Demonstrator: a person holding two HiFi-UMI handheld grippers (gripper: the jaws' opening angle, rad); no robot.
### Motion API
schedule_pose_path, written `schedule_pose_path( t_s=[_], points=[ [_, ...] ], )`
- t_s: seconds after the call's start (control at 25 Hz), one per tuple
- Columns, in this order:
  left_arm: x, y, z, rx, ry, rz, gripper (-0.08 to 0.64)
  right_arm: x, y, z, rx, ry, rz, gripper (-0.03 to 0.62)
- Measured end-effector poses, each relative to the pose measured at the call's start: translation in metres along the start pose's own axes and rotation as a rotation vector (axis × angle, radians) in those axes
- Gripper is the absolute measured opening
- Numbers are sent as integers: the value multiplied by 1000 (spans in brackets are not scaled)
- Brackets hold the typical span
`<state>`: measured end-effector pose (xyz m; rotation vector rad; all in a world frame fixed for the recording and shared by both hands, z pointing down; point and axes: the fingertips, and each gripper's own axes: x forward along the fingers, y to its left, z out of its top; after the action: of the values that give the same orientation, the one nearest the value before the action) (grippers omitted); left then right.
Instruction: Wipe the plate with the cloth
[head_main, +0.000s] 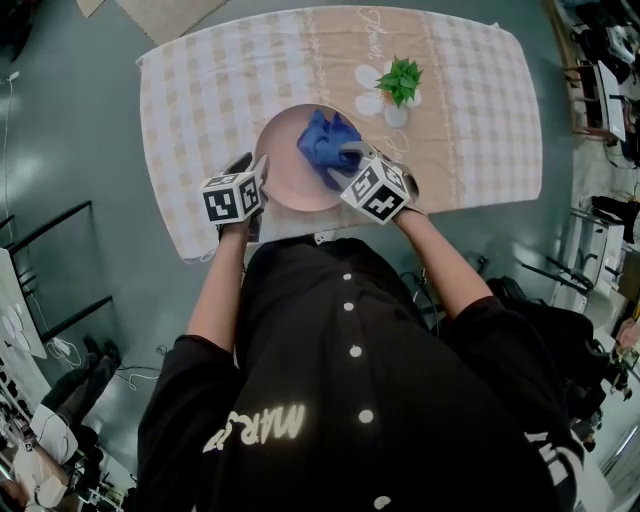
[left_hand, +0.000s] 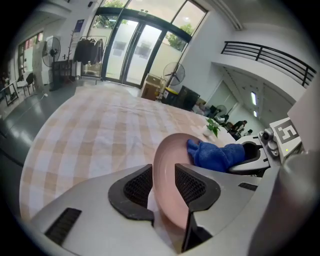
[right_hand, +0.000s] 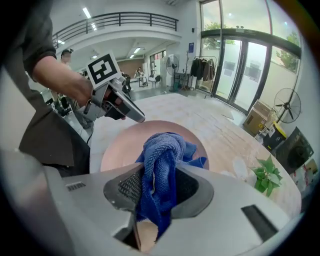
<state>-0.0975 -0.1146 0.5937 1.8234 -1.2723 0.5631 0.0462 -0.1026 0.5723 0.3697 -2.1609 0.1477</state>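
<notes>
Clenching blue terry cloth (right_hand: 161, 150) in right gripper (right_hand: 160, 187) over round pink plate (right_hand: 117, 147); probably needing released left gripper (left_hand: 163, 186) clamping rim (left_hand: 159, 162).

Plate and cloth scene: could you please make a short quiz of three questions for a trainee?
1. True or false: the right gripper is shut on the blue cloth.
2. What stands between the jaws of the left gripper? A. the rim of the pink plate; B. a spoon; C. nothing.
3. In the head view, what green thing stands beyond the plate?
Key: 1 true; 2 A; 3 a small potted plant.
</notes>
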Motion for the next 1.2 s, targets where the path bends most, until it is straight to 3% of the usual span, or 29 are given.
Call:
schedule_pose_path(
  t_s=[0.24, 0.44, 0.64, 0.8, 1.2],
  points=[
    [-26, -10, 21, 13, -88, -7, 140, -29, -7, 19, 135, -154, -44, 126],
    [-58, -24, 48, -24, -227, -45, 94, -62, -18, 36, 219, -293, -101, 126],
    [-92, -36, 78, -10, -338, -55, 63, -104, -35, 45, 282, -408, -188, 126],
    [-118, -51, 97, -10, -425, -105, 28, -144, -47, 57, 328, -507, -237, 124],
    [-193, -86, 143, 123, -648, -67, 17, -262, -78, 95, 354, -874, -428, 123]
  ],
)
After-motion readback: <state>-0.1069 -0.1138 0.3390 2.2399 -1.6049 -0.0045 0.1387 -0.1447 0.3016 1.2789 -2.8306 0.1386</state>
